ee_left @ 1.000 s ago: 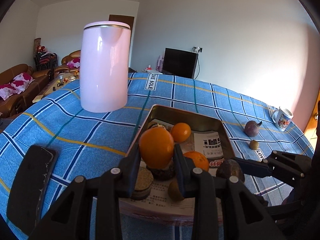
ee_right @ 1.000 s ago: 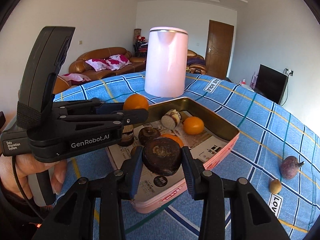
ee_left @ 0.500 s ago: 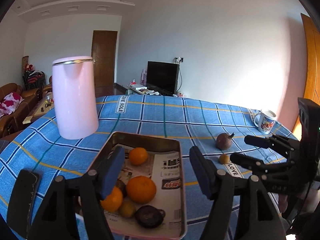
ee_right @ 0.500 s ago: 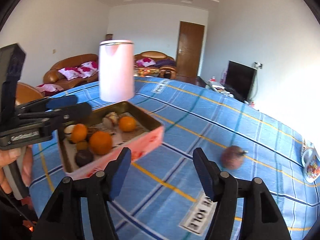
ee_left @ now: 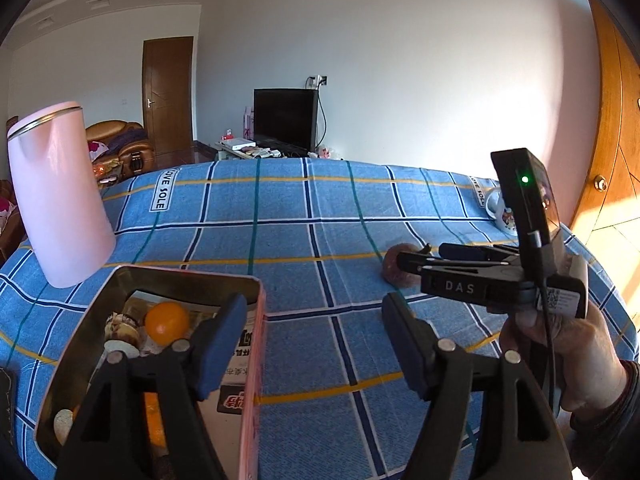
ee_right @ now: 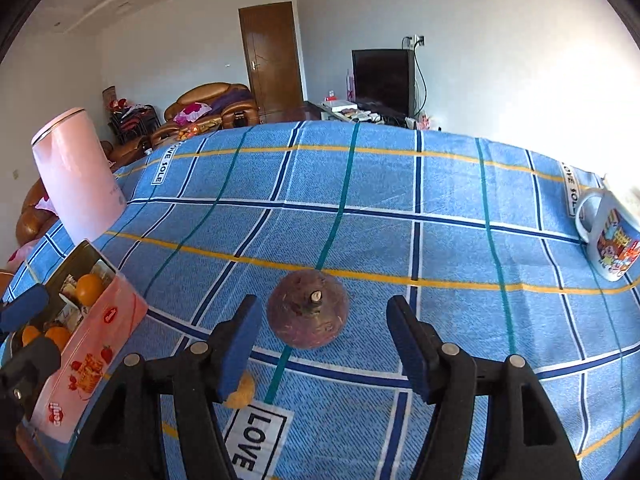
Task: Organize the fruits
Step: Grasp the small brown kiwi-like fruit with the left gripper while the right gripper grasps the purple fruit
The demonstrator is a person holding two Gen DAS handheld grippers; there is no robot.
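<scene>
A pink metal tray (ee_left: 256, 344) holds several fruits, among them an orange (ee_left: 166, 322); it also shows at the left of the right wrist view (ee_right: 100, 344). My left gripper (ee_left: 316, 344) is open and empty, its left finger over the tray's right rim. A dark purple round fruit with a stem (ee_right: 307, 314) lies on the blue checked cloth. My right gripper (ee_right: 322, 344) is open, its fingers on either side of the fruit and a little short of it. A small yellow-brown fruit (ee_right: 240, 394) lies under its left finger. The purple fruit also shows in the left wrist view (ee_left: 400, 266).
A tall pink kettle (ee_left: 60, 200) stands behind the tray, also in the right wrist view (ee_right: 78, 176). A printed mug (ee_right: 610, 240) stands at the table's right edge. The table (ee_right: 360, 208) carries a blue checked cloth.
Both grippers let go of their fruits into the tray and opened. The right gripper swung right to the purple fruit. The left gripper drew back to the tray's right rim.
</scene>
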